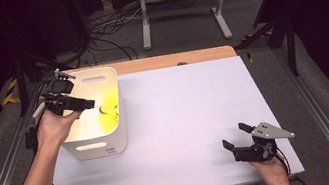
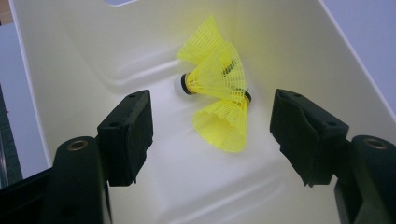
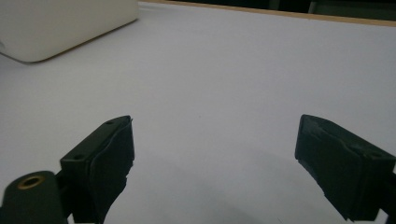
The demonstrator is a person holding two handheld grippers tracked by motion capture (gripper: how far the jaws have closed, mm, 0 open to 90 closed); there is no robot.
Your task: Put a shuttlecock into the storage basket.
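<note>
Shuttlecocks [image 2: 217,88] against bin [image 2: 70,60] wall — left tool [image 2: 212,128] gaping, clear.

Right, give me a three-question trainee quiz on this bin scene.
1. True or false: the left tongs are clamped on a shuttlecock.
2. How many yellow plastic mesh shuttlecocks lie in the white plastic bin? A one, B three, C six.
3. Fill in: the right tongs hover open above the ____ table top, holding nothing.

Key: 1 false, the jaws stand open above them. 2 B. 3 white.
</note>
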